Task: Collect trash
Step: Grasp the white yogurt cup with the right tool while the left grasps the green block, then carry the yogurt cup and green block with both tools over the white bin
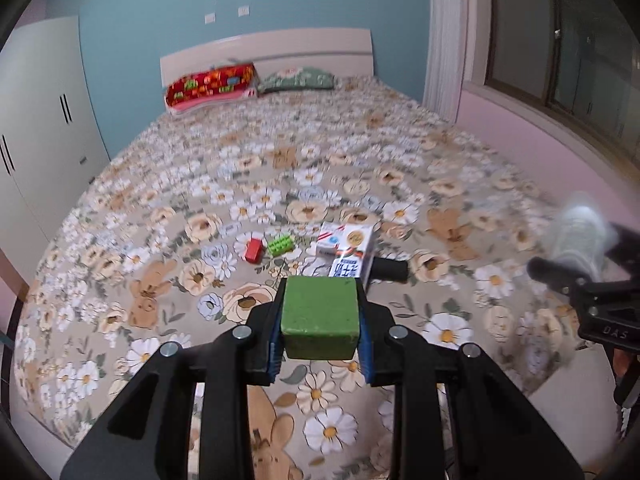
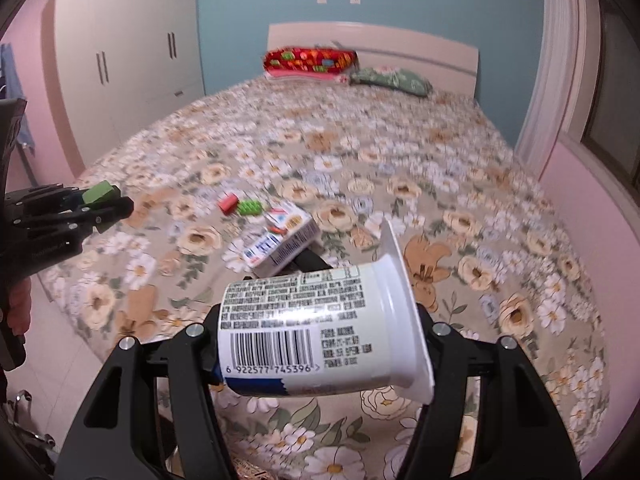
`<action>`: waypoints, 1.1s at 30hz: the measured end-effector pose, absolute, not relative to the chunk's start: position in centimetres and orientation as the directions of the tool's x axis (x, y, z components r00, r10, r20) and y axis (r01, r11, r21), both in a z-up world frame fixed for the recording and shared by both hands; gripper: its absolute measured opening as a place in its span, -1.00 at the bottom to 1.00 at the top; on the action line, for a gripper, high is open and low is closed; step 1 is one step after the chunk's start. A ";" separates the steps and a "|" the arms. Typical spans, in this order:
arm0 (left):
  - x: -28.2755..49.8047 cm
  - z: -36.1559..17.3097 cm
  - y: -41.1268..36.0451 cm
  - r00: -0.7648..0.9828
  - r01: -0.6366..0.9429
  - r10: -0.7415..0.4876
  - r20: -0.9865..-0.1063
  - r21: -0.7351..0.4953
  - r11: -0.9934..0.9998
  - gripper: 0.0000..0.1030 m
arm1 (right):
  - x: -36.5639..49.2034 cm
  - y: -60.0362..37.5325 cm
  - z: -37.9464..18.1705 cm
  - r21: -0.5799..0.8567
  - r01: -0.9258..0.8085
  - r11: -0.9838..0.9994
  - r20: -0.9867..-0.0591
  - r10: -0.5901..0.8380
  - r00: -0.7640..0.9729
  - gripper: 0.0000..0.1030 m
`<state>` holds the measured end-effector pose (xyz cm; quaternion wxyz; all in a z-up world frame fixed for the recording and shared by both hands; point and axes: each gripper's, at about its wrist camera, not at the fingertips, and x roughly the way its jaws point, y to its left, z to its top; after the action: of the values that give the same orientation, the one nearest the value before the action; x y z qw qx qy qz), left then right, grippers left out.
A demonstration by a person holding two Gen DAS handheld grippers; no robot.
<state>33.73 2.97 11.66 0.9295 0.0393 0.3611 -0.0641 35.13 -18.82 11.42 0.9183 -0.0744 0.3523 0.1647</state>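
While both claws are already full, the relation that matters is how the remaining litter on the bed [image 1: 280, 152] lies ahead of them. Going left to right: the left gripper [image 1: 320, 320] is clamped on a green block [image 1: 319, 322], its blue-padded fingers [image 1: 274, 346] pressing the block's two sides, held above the foot edge of the bed. Ahead of it on the bedspread, nearer the foot edge than the headboard, lie a red toy brick [image 1: 255, 249] and, just beside it, a green toy brick [image 1: 281, 245]. Next to the right comes a milk carton [image 1: 349, 249] lying on its side, propped on a black cylindrical object [image 1: 386, 269]; in the right wrist view the carton [image 2: 282, 238] runs its long axis diagonally, from far right toward near left. I judge the carton about equally reachable by either hand, lying almost straight ahead of the left claw and ahead and slightly left of the right one.

Farthest right, the right gripper [image 2: 320, 344] is closed on a white yogurt cup [image 2: 320, 328], held sideways with the flared rim to the right and the barcode label toward the camera. Neither claw can take the carton until its load is dropped; no bin shows in either view.
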 end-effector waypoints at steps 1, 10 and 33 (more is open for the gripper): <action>32.6 12.7 2.7 0.743 0.148 -0.087 -0.663 0.037 0.988 -0.38 | 34.5 -18.8 12.1 -0.024 -0.359 0.933 -0.664 0.254 0.703 0.22; 25.1 17.7 1.5 0.814 0.144 -0.072 -0.577 0.080 0.986 -0.38 | 27.7 -18.8 17.5 -0.044 -0.387 0.921 -0.594 0.288 0.751 0.22; 12.3 15.1 0.2 0.793 0.239 -0.135 -0.594 0.100 0.966 -0.38 | 14.6 -18.9 16.5 -0.034 -0.481 0.876 -0.614 0.362 0.702 0.23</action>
<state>12.27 0.20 15.06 0.9431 0.0850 0.3059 -0.0989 14.60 -18.87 16.46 0.9174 -0.0961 0.3106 0.2296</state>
